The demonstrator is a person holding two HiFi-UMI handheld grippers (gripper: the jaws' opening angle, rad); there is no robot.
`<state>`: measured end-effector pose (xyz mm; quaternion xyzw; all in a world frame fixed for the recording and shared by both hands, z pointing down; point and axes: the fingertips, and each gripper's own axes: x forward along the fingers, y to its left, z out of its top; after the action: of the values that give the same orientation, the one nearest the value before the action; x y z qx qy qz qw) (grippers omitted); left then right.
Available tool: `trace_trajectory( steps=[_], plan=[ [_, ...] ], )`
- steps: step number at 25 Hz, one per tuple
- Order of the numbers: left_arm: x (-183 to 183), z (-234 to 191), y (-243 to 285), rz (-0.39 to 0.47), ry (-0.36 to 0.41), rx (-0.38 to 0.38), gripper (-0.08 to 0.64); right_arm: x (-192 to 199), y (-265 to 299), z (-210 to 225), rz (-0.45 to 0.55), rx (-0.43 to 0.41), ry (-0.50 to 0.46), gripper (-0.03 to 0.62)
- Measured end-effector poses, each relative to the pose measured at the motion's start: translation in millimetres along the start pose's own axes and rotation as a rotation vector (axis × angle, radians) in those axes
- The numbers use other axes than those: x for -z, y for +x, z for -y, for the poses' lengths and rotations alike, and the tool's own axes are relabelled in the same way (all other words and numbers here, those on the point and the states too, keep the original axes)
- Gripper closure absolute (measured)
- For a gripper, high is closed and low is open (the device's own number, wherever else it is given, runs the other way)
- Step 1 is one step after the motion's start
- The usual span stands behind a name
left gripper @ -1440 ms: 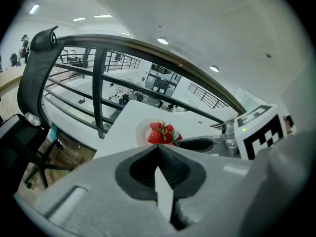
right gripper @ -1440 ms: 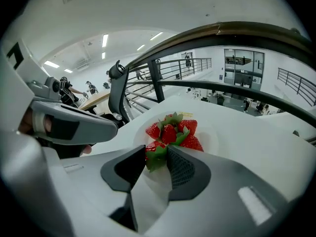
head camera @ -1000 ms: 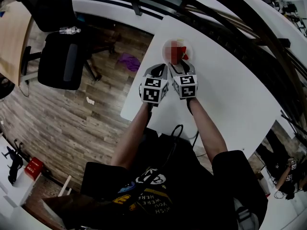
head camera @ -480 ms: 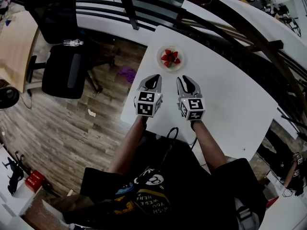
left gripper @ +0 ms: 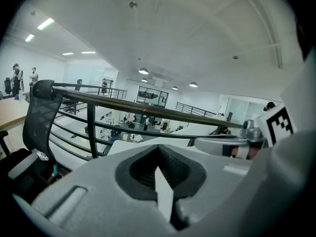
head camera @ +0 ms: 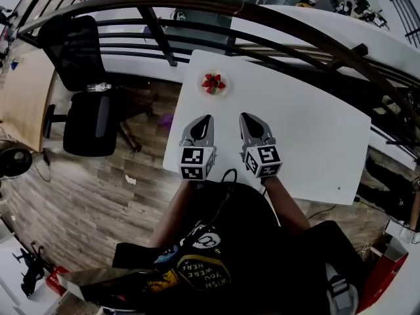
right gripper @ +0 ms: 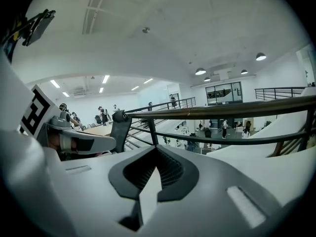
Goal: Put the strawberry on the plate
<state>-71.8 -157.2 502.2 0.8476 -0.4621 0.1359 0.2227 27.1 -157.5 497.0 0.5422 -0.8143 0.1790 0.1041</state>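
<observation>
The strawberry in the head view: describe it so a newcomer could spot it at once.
Start at the white rectangular table beside the dark curved railing. Near its far left corner sits a small round pale plate, and the red strawberry lies on it. It is the only red thing on the tabletop.

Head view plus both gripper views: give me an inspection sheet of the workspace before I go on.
Surface: white table, plate near its far left corner.
Job's things: strawberry lies on the plate.
Clutter: nothing seen on the table.
Grippers: left claw shut, empty; right claw shut, empty; both short of the plate.
Cables: black cable at the table's near edge.
Surroundings: railing, office chair with a bottle, wood floor.
</observation>
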Motion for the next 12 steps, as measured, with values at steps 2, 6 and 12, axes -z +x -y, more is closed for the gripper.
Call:
trace_trajectory(
  steps=[2,6,12],
  plan=[
    [-3,10,-10,0.013,0.019,0.011,0.555,-6,-14,-5,0.013,0.005,0.004,0.591],
    [-12,25,-20,0.043,0.064,0.015,0.555,-13,-35,-18,0.039,-0.009,0.018,0.589],
    [-23,36,-36,0.084,0.096,0.021,0.555,-12,-48,-39,0.047,-0.05,0.002,0.591]
  ],
)
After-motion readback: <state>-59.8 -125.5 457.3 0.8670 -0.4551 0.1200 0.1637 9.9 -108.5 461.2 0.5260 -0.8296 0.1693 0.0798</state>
